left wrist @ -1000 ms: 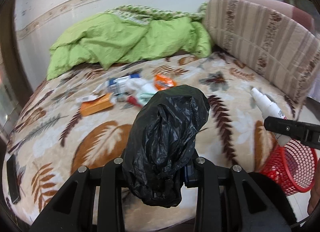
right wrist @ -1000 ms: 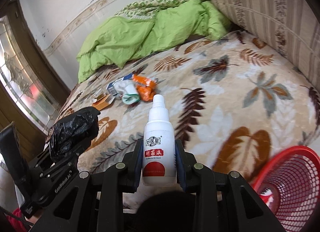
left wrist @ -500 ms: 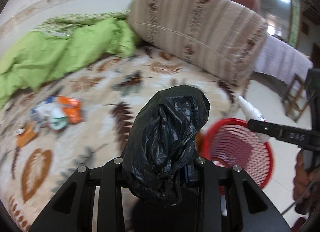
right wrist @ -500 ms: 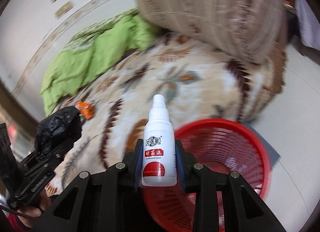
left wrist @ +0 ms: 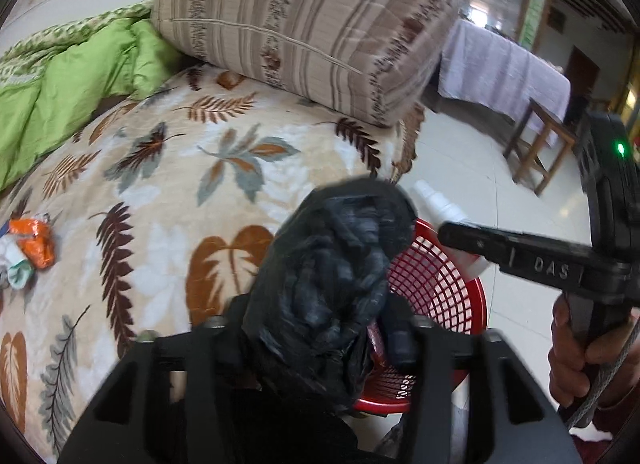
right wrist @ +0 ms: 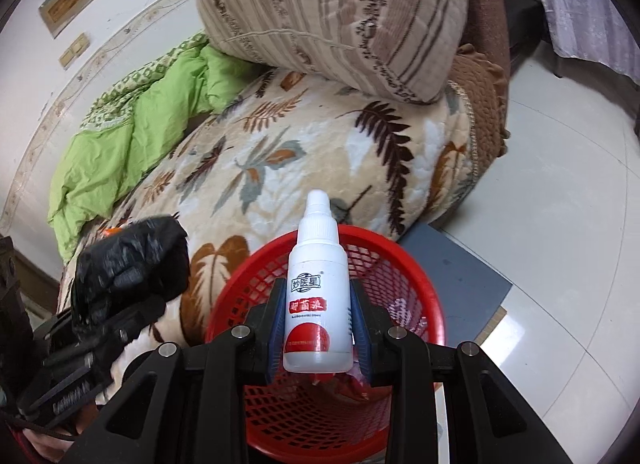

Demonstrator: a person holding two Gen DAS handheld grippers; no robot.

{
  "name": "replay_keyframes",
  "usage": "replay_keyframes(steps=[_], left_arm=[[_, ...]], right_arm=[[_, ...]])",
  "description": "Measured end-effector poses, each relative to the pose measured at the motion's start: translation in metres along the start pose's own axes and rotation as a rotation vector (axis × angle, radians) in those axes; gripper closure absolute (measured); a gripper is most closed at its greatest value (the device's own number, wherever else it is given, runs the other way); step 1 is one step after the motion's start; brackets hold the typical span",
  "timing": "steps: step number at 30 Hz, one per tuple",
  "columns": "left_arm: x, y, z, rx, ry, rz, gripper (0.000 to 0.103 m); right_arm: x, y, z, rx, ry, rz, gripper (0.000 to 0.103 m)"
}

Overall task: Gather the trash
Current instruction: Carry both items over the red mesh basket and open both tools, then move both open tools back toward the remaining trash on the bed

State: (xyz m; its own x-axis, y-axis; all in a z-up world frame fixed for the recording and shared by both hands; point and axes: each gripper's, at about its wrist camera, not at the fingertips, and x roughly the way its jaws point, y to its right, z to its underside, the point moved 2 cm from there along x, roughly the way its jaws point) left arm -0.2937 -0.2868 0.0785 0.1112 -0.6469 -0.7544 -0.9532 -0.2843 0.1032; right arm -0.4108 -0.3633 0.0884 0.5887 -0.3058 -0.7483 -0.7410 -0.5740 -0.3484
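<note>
My left gripper [left wrist: 316,328] is shut on a crumpled black plastic bag [left wrist: 332,272], held over the near rim of the red mesh basket [left wrist: 440,288]. My right gripper [right wrist: 318,324] is shut on a white bottle with a red label [right wrist: 318,296], upright above the red basket [right wrist: 256,296]. The bottle also shows in the left wrist view [left wrist: 440,208], above the basket's far side. The bag and left gripper show in the right wrist view [right wrist: 128,264], left of the basket. More trash, an orange wrapper [left wrist: 34,240] and white pieces, lies on the bed at the far left.
The bed with a leaf-print blanket [left wrist: 180,168] is left of the basket. A striped cushion [left wrist: 304,24] and green quilt [left wrist: 60,76] lie on it. The basket stands on a white tiled floor [right wrist: 560,204] beside a grey mat [right wrist: 452,276]. A wooden stool [left wrist: 540,144] stands far right.
Both grippers have swung right from the bed to above the red basket, still holding the bag and the bottle. The trash pile has slid to the left edge of view.
</note>
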Motion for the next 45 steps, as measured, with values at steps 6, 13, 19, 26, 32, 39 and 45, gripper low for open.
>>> replay_keyframes(steps=[6,13,19,26,32,39,45], left_arm=[[-0.01,-0.009,0.004,-0.019,0.02,-0.015,0.041],[-0.031,-0.042,0.014,-0.097,0.046,-0.077,0.041],[-0.052,-0.085,0.029,-0.2,0.066,-0.142,0.041],[-0.08,-0.141,0.055,-0.325,0.081,-0.238,0.041],[-0.102,-0.185,0.079,-0.434,0.096,-0.303,0.041],[-0.126,-0.23,0.101,-0.546,0.124,-0.362,0.041],[-0.143,-0.262,0.117,-0.632,0.147,-0.399,0.041]], right_arm=[[-0.007,0.001,-0.006,-0.001,0.031,0.006,0.063],[-0.003,-0.02,-0.011,-0.024,0.03,-0.047,0.063],[0.01,-0.057,-0.009,-0.086,0.003,-0.105,0.063],[0.034,-0.115,-0.003,-0.186,-0.049,-0.187,0.062],[0.054,-0.167,0.008,-0.3,-0.091,-0.238,0.06],[0.073,-0.22,0.017,-0.396,-0.137,-0.301,0.058],[0.092,-0.267,0.017,-0.476,-0.155,-0.34,0.053]])
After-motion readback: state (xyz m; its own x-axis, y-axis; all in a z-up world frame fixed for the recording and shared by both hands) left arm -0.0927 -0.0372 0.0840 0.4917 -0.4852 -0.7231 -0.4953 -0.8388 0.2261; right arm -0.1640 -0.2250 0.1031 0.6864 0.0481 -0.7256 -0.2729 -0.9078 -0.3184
